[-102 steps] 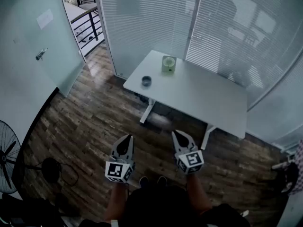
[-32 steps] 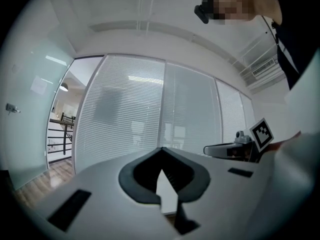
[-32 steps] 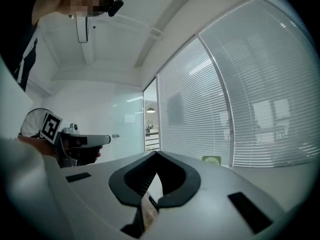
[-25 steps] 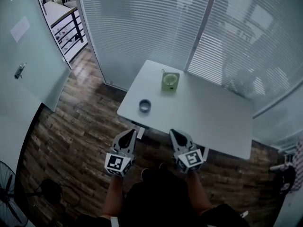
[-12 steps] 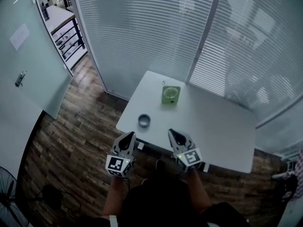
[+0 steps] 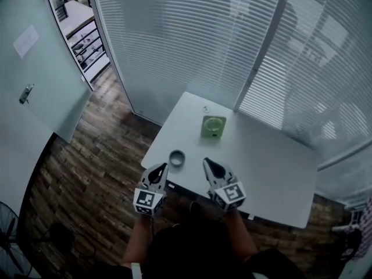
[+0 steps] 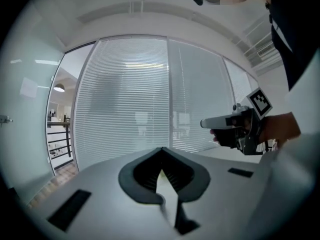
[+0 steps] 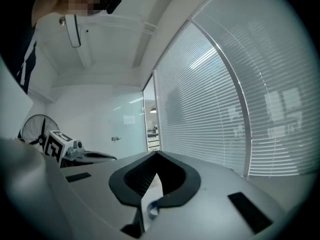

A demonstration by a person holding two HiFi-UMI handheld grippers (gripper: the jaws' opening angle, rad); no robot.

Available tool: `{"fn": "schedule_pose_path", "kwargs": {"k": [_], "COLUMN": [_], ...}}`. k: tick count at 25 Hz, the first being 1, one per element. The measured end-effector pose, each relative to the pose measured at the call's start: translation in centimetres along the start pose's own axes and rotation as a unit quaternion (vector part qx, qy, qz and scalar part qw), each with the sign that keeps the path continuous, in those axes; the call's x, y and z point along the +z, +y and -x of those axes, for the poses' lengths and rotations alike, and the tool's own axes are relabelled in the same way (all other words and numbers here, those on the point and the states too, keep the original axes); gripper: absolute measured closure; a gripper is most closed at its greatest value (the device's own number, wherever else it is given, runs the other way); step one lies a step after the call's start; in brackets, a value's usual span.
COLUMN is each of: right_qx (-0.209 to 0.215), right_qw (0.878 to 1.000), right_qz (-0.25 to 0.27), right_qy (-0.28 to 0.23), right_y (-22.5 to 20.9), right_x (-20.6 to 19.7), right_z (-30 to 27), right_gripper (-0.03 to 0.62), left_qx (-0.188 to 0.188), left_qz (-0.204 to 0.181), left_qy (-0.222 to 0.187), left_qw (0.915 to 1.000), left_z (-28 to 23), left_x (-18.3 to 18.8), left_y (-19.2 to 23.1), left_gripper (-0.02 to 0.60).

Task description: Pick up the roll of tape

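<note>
The roll of tape [image 6: 176, 158], a small grey-blue ring, lies flat near the front left edge of the white table [image 6: 273, 161]. My left gripper [image 6: 160, 168] is shut and empty, its tip just short of the roll on the near side. My right gripper [image 6: 207, 163] is also shut and empty, to the right of the roll and over the table's front edge. In the right gripper view a sliver of the tape roll [image 8: 152, 208] shows through the gap below the closed jaw tips [image 8: 156, 154]. In the left gripper view only the table top shows behind the closed tips [image 7: 161, 150].
A green square box [image 6: 213, 127] stands further back on the table. Slatted blinds [image 6: 192, 45] cover the glass walls behind it. There is dark wood floor [image 6: 87, 161] to the left, and a glass door [image 6: 29, 80] at the far left. A fan base [image 6: 61, 234] sits at the lower left.
The table has drawn closer in the head view. Both grippers have moved forward together from over the floor to the table's front edge, next to the tape roll. Both stay shut.
</note>
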State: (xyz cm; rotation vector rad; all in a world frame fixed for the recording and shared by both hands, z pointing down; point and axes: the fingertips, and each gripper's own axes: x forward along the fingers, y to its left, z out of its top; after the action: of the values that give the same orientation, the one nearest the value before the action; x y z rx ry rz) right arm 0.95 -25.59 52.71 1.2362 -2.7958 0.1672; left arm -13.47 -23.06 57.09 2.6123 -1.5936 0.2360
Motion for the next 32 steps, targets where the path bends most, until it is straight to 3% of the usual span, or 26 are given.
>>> {"fn": "schedule_pose_path", "kwargs": {"k": [8, 13, 14, 16, 21, 32], "right_qx": [0.03, 0.033, 0.034, 0.035, 0.026, 0.019], "right_qw": [0.999, 0.999, 0.999, 0.999, 1.0, 1.0], "right_qz": [-0.009, 0.002, 0.001, 0.002, -0.003, 0.003], "right_qy": [0.005, 0.002, 0.001, 0.002, 0.003, 0.01], "right_y": [0.4, 0.2, 0.3, 0.1, -0.9, -1.6], "right_x": [-0.6, -0.9, -0.8, -0.9, -1.4, -1.3], "right_z": [-1.2, -1.2, -1.1, -0.8, -0.1, 0.7], "right_gripper": [0.588, 0.588, 0.588, 0.588, 0.588, 0.588], "left_qx": [0.011, -0.032, -0.038, -0.047, -0.08, -0.099], "left_qz": [-0.013, -0.017, -0.016, -0.021, -0.056, -0.111], "left_qy": [0.097, 0.155, 0.165, 0.187, 0.259, 0.306], "left_qw": [0.9952, 0.9872, 0.9855, 0.981, 0.9608, 0.9402], "left_z": [-3.4, -6.1, -6.5, -7.4, -9.0, -11.3], "left_x": [-7.0, -10.8, -11.4, -12.7, -17.5, -21.3], "left_y": [0.9, -0.7, -0.9, -1.2, -2.2, -2.1], "left_gripper": [0.575, 0.572, 0.555, 0.452, 0.395, 0.39]}}
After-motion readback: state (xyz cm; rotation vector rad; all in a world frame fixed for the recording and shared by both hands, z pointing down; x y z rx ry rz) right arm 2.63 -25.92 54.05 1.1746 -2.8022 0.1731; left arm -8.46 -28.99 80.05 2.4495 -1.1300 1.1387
